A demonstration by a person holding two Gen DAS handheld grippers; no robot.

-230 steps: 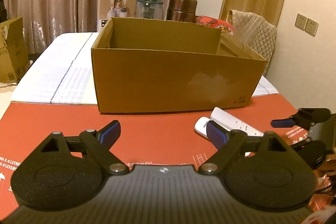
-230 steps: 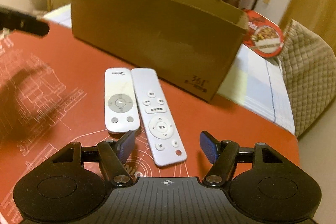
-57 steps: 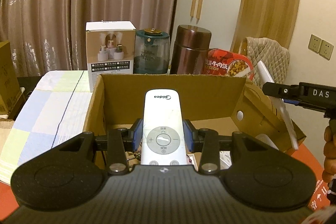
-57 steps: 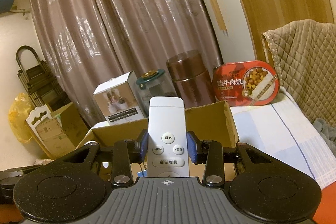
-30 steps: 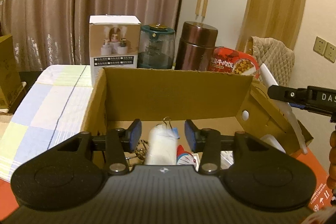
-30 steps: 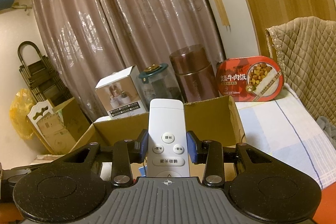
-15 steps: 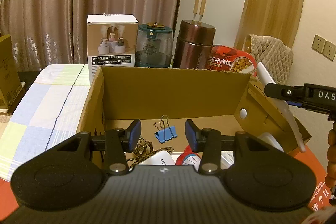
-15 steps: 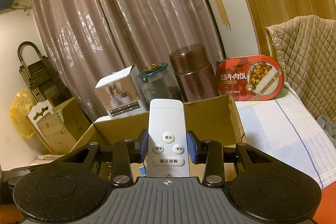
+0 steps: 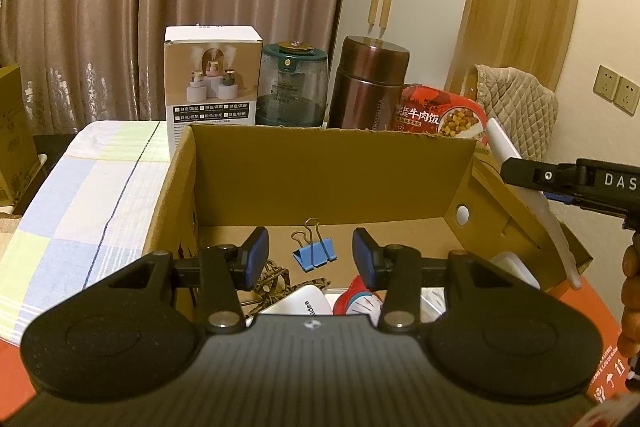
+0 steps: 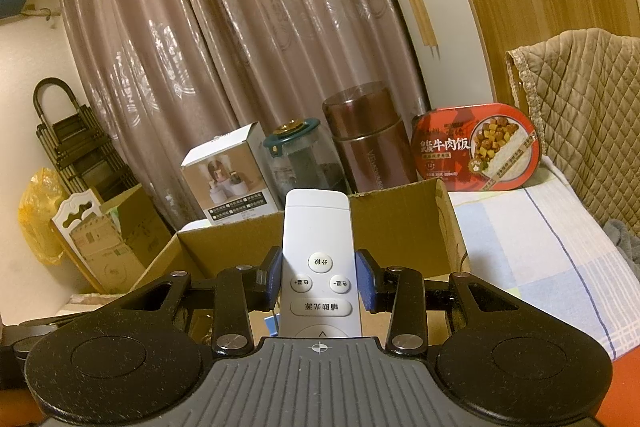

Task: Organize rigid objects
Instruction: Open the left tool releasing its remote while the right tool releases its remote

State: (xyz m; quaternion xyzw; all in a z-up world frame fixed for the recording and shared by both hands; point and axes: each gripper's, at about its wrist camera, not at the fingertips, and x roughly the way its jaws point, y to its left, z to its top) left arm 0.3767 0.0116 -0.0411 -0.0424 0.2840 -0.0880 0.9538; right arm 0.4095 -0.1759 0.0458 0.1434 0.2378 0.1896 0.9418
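My left gripper [image 9: 310, 257] is open and empty above the open cardboard box [image 9: 332, 163]. The white Midea remote [image 9: 306, 301] lies inside the box below it, beside a blue binder clip [image 9: 314, 257] and a red-and-white item [image 9: 354, 299]. My right gripper [image 10: 319, 277] is shut on a slim white remote [image 10: 318, 267], held upright above the box's near edge [image 10: 396, 223]. In the left wrist view that remote [image 9: 532, 203] and the right gripper [image 9: 568, 181] show at the box's right side.
Behind the box stand a white product carton [image 9: 212, 83], a green-lidded jar [image 9: 292, 87], a brown thermos [image 9: 372, 83] and a red meal tray [image 9: 440, 115]. A quilted chair back [image 9: 516, 107] is at the right. A checked cloth [image 9: 80, 195] covers the table's left.
My left gripper opened and dropped the Midea remote into the box, where it now lies. My right gripper has stayed still, holding the slim remote.
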